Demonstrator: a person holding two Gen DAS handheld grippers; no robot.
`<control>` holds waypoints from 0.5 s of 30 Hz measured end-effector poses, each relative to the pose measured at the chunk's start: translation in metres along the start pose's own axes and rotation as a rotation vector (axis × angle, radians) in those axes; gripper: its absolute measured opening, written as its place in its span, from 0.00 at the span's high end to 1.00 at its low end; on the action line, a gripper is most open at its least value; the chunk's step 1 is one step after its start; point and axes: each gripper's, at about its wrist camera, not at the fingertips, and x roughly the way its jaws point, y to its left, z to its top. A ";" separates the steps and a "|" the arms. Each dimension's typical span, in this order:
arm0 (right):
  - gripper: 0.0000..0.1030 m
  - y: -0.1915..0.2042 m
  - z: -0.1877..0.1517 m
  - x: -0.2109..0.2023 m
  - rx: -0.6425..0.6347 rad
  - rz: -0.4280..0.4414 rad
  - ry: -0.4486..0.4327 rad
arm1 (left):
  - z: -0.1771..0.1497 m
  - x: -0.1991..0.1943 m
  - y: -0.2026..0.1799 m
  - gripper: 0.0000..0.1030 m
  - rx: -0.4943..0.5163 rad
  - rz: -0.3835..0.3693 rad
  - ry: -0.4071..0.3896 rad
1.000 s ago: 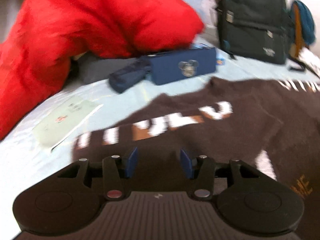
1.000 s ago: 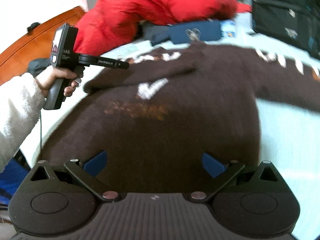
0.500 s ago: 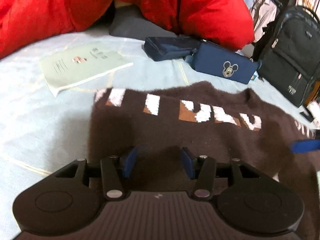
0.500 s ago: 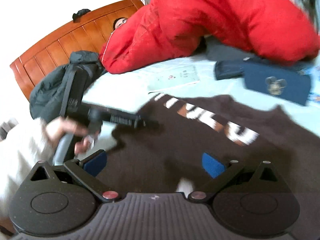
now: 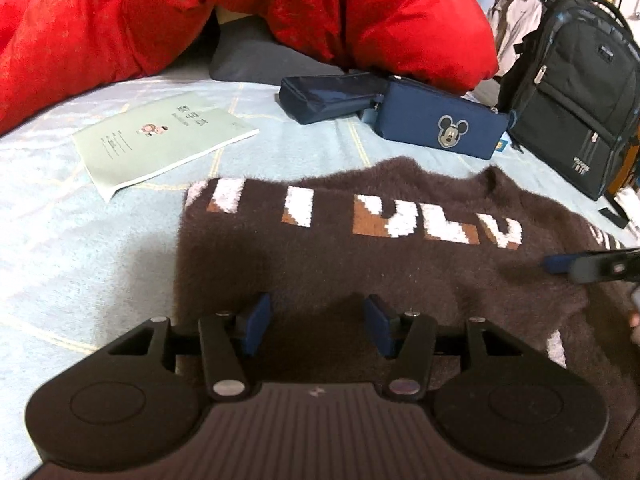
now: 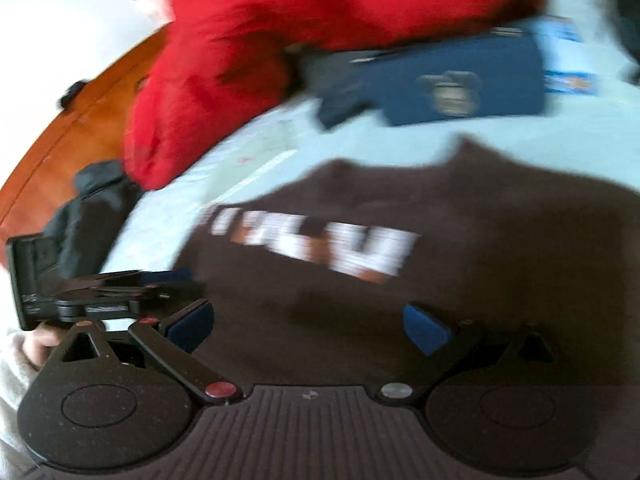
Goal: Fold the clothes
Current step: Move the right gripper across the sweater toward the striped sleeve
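While the sweater (image 5: pixel 360 264) lies flat on the bed (image 5: pixel 80 264), lettered band running crosswise, both grippers hang over its near part. Left gripper (image 5: pixel 316 322) stands part open, nothing between the pads, near the garment's left edge, the closer hand to it. Right gripper (image 6: pixel 306 322) stands wide, empty, over mid-body. Next grasp likely falls to that left edge.

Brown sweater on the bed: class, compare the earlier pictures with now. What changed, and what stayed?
The right gripper swung left toward the left gripper. Neither took hold of the brown sweater, which stayed flat; both stayed open and empty. Booklet and pouches unmoved.
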 end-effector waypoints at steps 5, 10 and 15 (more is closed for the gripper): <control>0.00 -0.002 -0.014 -0.063 0.015 -0.022 -0.026 | -0.004 -0.027 -0.044 0.40 0.141 -0.005 -0.018; 0.00 0.023 -0.048 -0.095 -0.072 -0.042 0.014 | -0.024 -0.059 -0.089 0.28 0.254 -0.054 -0.011; 0.00 0.042 -0.096 -0.094 -0.156 -0.125 0.022 | -0.072 -0.079 -0.119 0.22 0.341 -0.085 -0.002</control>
